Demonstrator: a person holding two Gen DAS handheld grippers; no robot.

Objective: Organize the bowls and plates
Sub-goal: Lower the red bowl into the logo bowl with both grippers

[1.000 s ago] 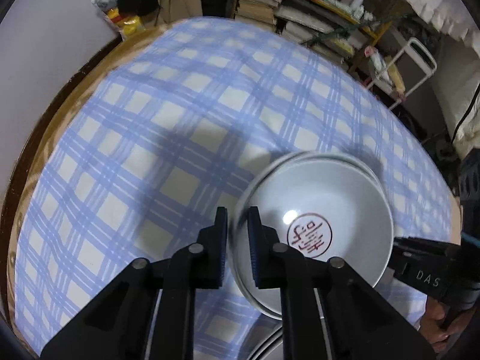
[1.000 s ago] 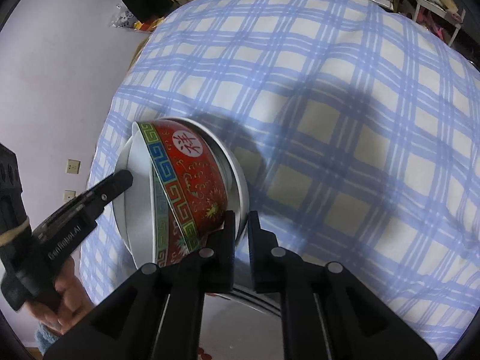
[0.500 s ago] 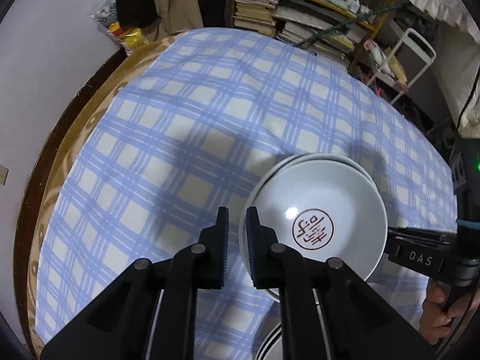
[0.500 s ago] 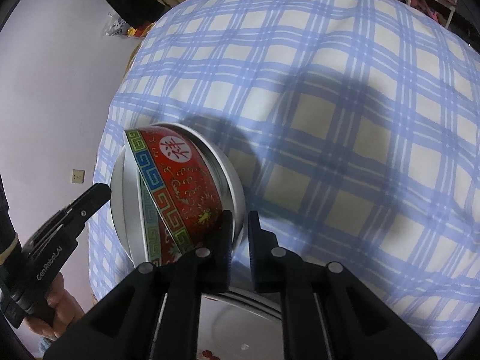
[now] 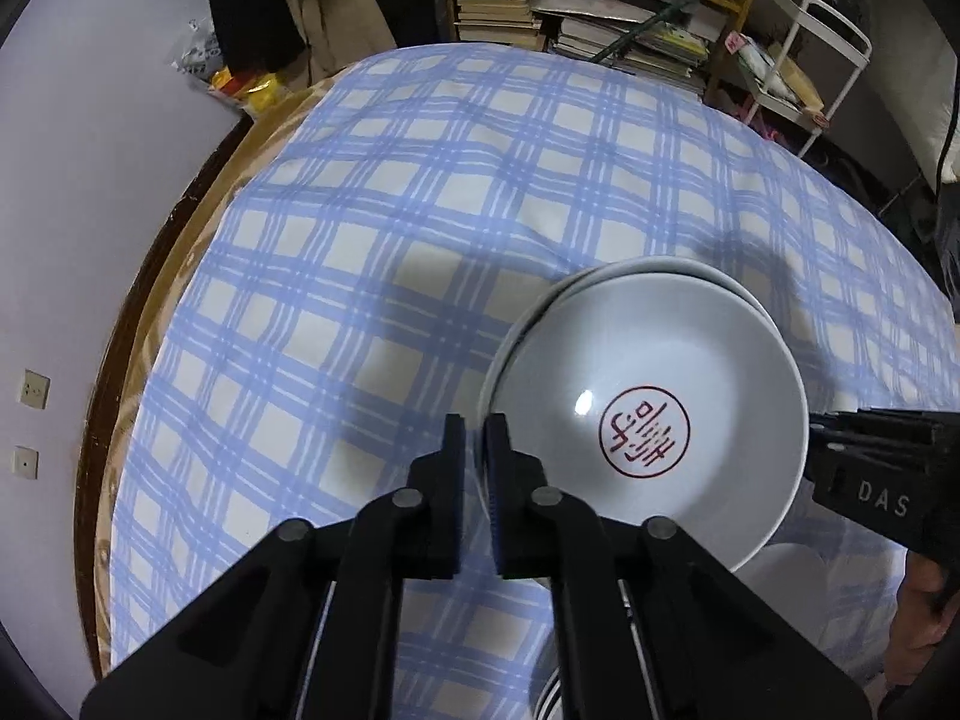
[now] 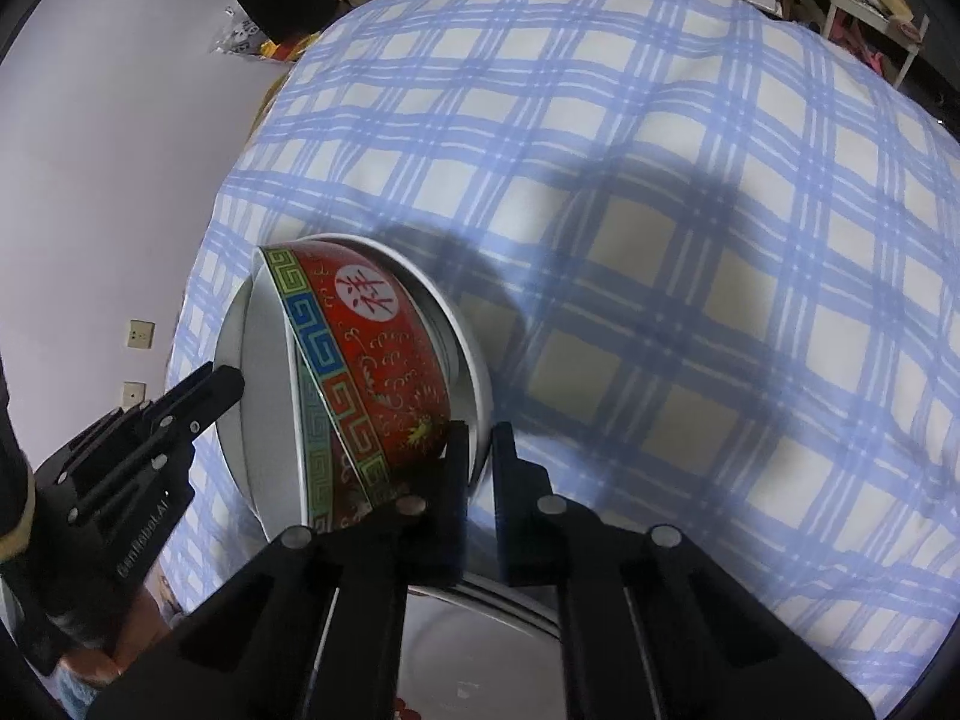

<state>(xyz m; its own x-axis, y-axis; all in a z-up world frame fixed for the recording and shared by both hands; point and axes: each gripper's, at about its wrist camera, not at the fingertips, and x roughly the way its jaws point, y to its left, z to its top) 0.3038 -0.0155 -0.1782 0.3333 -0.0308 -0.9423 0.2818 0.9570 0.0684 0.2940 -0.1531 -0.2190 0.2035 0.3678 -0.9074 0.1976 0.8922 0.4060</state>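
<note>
White bowls (image 5: pixel 648 420) hang between the left gripper (image 5: pixel 476 462) and right gripper (image 6: pixel 478 462); each squeezes a rim. More shelf shows behind than before, and the left jaws just closed tighter.

We see a round table (image 5: pixel 138 360) under a blue-and-white checked cloth (image 5: pixel 420 228), its dark wooden rim showing at nine o'clock against a pale wall (image 5: pixel 90 150) with two switch plates (image 5: pixel 33 390). At twelve o'clock, shelves (image 5: pixel 600 12) hold stacked books, and a white wire cart (image 5: pixel 828 54) stands at two o'clock. Soft shadows fall across the cloth.
</note>
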